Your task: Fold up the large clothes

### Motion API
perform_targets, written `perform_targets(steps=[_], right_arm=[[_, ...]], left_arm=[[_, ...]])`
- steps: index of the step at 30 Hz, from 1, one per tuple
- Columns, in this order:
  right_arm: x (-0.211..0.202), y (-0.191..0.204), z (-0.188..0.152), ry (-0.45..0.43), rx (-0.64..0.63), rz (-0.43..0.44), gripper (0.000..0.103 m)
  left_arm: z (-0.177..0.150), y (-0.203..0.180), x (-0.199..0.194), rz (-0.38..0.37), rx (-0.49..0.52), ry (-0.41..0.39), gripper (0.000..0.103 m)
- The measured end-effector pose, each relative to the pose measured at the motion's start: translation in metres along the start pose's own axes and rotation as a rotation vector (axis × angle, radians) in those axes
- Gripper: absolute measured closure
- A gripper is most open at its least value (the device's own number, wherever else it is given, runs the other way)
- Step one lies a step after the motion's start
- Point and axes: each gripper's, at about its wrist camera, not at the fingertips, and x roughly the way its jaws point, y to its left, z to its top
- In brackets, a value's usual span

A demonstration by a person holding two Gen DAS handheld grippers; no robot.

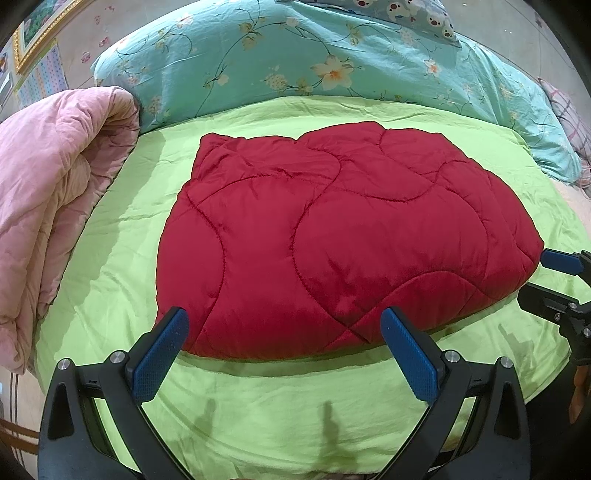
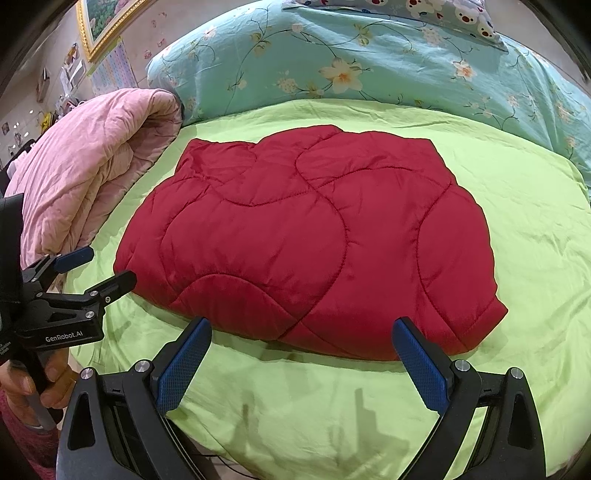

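A red quilted garment point(image 1: 332, 236) lies folded into a thick, roughly rectangular pad on the lime-green sheet point(image 1: 122, 258); it fills the middle of the right wrist view too point(image 2: 314, 240). My left gripper point(image 1: 284, 325) hovers open just before its near edge, holding nothing. My right gripper point(image 2: 303, 332) is open as well, at the garment's near edge, empty. The right gripper point(image 1: 546, 273) shows at the right edge of the left wrist view, beside the garment's right corner. The left gripper point(image 2: 99, 266) appears at the left of the right wrist view, off the garment's left corner.
A pink folded quilt point(image 1: 48, 206) lies along the left side of the bed. A teal floral duvet point(image 1: 332, 62) is heaped behind the garment, with a cartoon-print pillow point(image 1: 402, 14) on top. A person's hand point(image 2: 33, 384) holds the left gripper's handle. Green sheet point(image 2: 295, 417) spreads in front.
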Motion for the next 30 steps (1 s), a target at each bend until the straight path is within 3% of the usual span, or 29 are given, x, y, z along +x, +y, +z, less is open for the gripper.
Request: perform_targets(steps=[30], right_arm=[[0.0014,0.0012,0.0011,0.001,0.003,0.0,0.004]], left_arm=[[0.0041,-0.0032,0.0056,-0.007,0.003,0.0,0.0]])
